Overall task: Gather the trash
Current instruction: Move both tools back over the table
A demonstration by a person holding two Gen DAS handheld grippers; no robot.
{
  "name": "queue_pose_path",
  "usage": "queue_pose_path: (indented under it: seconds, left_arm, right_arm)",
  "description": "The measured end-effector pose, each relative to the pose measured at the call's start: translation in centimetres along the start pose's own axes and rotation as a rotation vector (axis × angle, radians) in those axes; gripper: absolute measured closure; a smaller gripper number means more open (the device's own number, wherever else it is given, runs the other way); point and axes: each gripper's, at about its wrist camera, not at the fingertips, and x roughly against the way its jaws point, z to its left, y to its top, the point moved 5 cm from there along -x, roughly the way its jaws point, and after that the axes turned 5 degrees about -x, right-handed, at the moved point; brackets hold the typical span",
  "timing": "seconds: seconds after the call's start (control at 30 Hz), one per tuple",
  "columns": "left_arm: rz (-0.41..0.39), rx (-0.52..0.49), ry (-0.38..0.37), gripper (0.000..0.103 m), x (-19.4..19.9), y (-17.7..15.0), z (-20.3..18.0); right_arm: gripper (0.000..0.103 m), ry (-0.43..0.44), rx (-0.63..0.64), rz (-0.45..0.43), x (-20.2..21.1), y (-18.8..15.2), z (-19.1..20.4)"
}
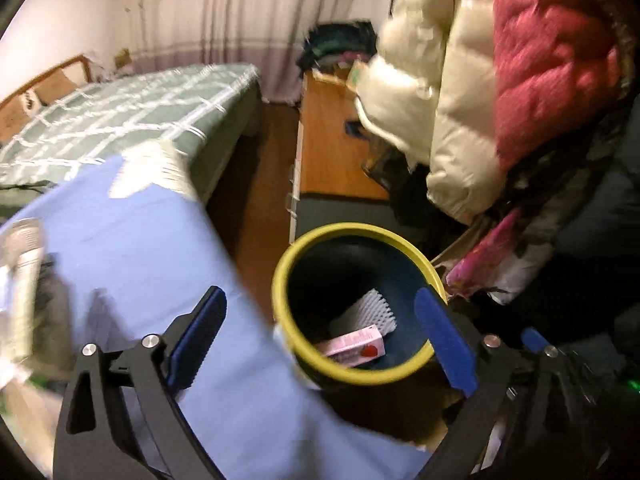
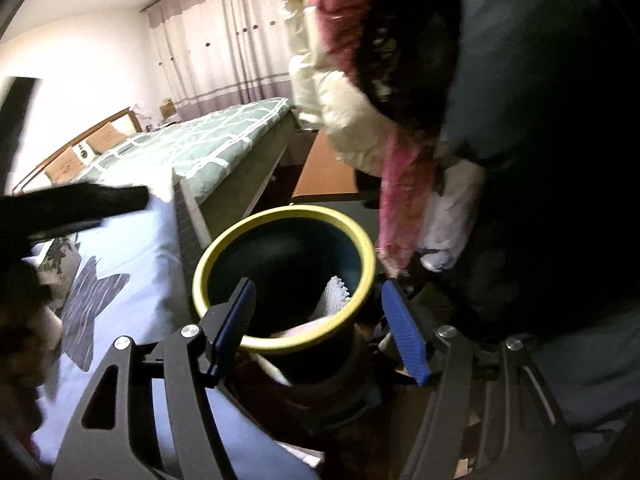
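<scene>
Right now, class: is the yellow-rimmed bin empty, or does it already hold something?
Not empty. The bin already holds a pink box and a white ridged item at its bottom, but is far from full.

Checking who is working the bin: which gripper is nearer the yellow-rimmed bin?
Right, it seems. The right gripper hangs just over the bin's near rim, with its fingers either side. The left gripper is further back, partly over the blue sheet.

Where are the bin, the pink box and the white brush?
bin (image 1: 282, 280): left wrist view, on its yellow rim.
pink box (image 1: 354, 346): left wrist view, on its top face, inside the bin.
white brush (image 1: 374, 310): left wrist view, on its bristles.
</scene>
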Motion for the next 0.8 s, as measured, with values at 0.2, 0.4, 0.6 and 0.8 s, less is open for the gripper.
queue_pose_path:
  seconds: [0.2,0.4,0.6,0.8]
  left_arm:
    - [-0.086,0.077,0.105,0.005,9.3,-4.3,5.9]
    - [-0.143,0.173,0.297,0.005,17.5,-9.8,13.5]
    - [-0.176,0.332,0.474,0.005,24.2,-16.0,20.6]
    - [-0.183,0.436,0.576,0.005,28.1,-20.6,25.2]
  right_arm:
    - [0.04,0.078,0.076,0.026,-0.2,-0.9,4.4]
    - [0.04,0.17,0.168,0.056,0.3,-2.2,9.9]
    - [0.04,0.288,0.277,0.093,2.1,-4.9,16.2]
    - [0.04,0.45,0.406,0.16,4.0,-8.9,23.4]
